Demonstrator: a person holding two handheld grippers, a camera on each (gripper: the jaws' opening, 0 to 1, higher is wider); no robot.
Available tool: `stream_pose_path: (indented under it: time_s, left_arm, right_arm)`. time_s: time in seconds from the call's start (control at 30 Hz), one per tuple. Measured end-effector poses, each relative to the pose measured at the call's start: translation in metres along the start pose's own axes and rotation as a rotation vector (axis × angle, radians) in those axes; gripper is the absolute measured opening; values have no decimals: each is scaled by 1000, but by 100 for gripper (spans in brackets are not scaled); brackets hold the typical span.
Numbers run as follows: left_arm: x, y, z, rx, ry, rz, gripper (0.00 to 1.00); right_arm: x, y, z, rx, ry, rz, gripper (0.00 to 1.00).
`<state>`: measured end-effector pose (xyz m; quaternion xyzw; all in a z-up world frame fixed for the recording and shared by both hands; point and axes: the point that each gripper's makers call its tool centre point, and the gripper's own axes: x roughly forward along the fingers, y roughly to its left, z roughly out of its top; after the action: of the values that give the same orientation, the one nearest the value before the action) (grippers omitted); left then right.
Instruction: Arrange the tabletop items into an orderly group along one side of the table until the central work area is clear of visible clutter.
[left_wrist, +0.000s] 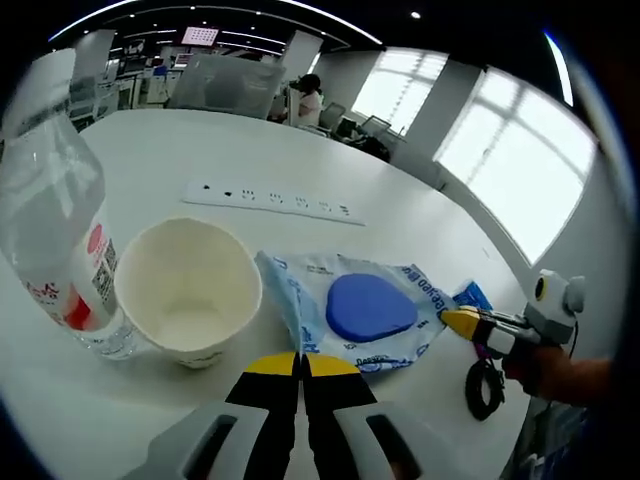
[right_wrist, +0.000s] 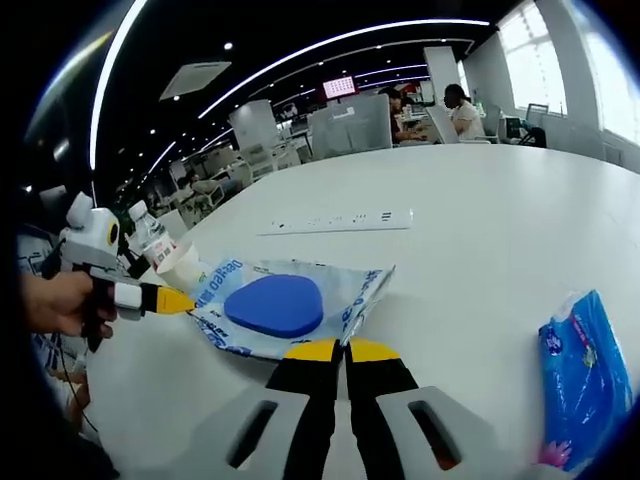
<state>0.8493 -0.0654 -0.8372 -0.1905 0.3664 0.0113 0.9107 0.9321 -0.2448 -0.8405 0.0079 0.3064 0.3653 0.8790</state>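
Both tongs grip opposite edges of the wipes pack (left_wrist: 365, 312): left tongs (left_wrist: 300, 365) at 6 o'clock, right tongs (right_wrist: 342, 350) likewise, presumably to shift it beside the paper cup (left_wrist: 188, 288) and bottle (left_wrist: 55, 220).

At frame bottom our left gripper (left_wrist: 301, 366), jaws together, faces a white paper cup (left_wrist: 188, 290) left of a blue-and-white plastic packet (left_wrist: 365, 310).

Low over the table (left_wrist: 300, 150), views facing each other, seemingly close, sharing the blue-printed pouch (left_wrist: 365, 310).
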Motion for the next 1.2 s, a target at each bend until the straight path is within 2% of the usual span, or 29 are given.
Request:
stream_pose_path:
  time_s: [0.47,0.6,0.7,0.83,0.97,1.1,1.2]
  left_arm:
    - [1,12,-8,-16,-3,23,0]
    - [1,12,-10,-19,-1,27,0]
    - [4,13,-14,18,2,43,0]
    - [8,22,-16,-16,1,49,2]
    - [5,26,-16,-39,-22,54,6]
    - [0,27,-21,-44,-24,58,16]
    - [-3,27,-22,-38,-30,53,18]
  right_arm:
    - [10,7,-9,-7,16,19,0]
    - [11,7,-15,10,39,16,0]
    - [14,6,-22,9,56,16,0]
    - [13,5,-27,-8,77,16,1]
    - [11,4,-29,0,83,23,6]
    - [5,3,-30,4,75,22,11]
    - [1,3,-28,8,61,21,17]
